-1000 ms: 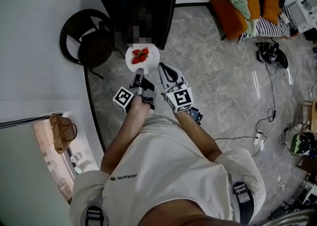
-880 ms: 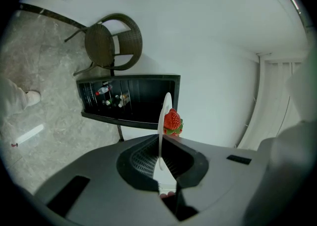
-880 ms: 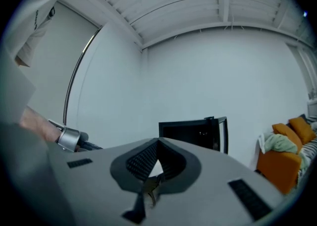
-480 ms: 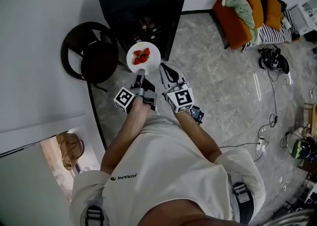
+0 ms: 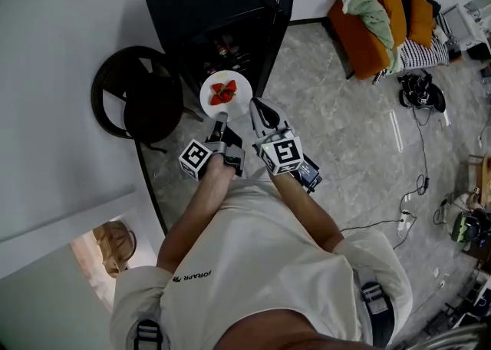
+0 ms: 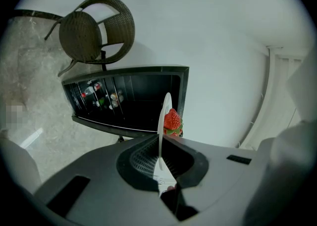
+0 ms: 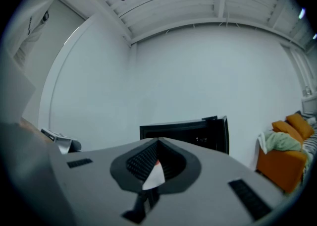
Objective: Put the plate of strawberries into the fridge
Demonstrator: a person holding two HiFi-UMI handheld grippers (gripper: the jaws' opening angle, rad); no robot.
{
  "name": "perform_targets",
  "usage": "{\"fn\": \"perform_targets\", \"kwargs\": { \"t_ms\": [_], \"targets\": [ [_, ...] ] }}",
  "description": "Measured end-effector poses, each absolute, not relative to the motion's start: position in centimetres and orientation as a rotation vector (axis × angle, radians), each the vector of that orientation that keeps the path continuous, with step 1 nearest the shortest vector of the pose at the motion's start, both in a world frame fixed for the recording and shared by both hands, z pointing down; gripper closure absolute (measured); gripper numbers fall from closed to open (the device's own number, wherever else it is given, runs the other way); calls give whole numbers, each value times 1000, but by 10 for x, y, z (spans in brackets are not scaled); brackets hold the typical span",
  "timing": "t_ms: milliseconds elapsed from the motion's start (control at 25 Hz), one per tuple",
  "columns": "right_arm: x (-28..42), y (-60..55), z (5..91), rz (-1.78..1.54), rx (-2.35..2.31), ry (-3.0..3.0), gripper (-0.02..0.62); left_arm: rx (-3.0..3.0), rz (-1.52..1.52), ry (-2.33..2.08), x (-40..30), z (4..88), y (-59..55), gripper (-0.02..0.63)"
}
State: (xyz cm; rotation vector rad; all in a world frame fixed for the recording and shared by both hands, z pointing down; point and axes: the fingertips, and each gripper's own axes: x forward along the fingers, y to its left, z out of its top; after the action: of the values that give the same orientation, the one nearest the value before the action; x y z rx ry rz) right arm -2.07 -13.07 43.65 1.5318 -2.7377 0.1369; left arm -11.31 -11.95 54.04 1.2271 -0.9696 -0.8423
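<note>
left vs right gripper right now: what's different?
Grip: the left gripper is shut on the rim of the plate; the right gripper has its jaws together, not on the plate.
Load: the left gripper alone carries the strawberries; the right gripper sits alongside, to the right of the plate.
Shared: both point toward the open fridge.

Plate (image 5: 241, 103) sat at the open front of the fridge (image 5: 203, 3), strawberries (image 5: 224, 93) on it, near rim between the jaws of the left hand-held gripper (image 5: 220, 117). Right hand-held gripper (image 5: 258, 107) was just right of the plate. Chair (image 5: 142, 103) stood left of the fridge, sofa (image 5: 359, 30) well right.
</note>
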Motion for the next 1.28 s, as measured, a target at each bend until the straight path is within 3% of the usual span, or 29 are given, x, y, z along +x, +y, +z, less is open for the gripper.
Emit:
{"fn": "perform_targets", "kwargs": {
  "t_ms": [1280],
  "targets": [
    [-1,-207,490,191,1517,-2711,583,1179,-905,-970,-102,580,-183,595]
  ]
}}
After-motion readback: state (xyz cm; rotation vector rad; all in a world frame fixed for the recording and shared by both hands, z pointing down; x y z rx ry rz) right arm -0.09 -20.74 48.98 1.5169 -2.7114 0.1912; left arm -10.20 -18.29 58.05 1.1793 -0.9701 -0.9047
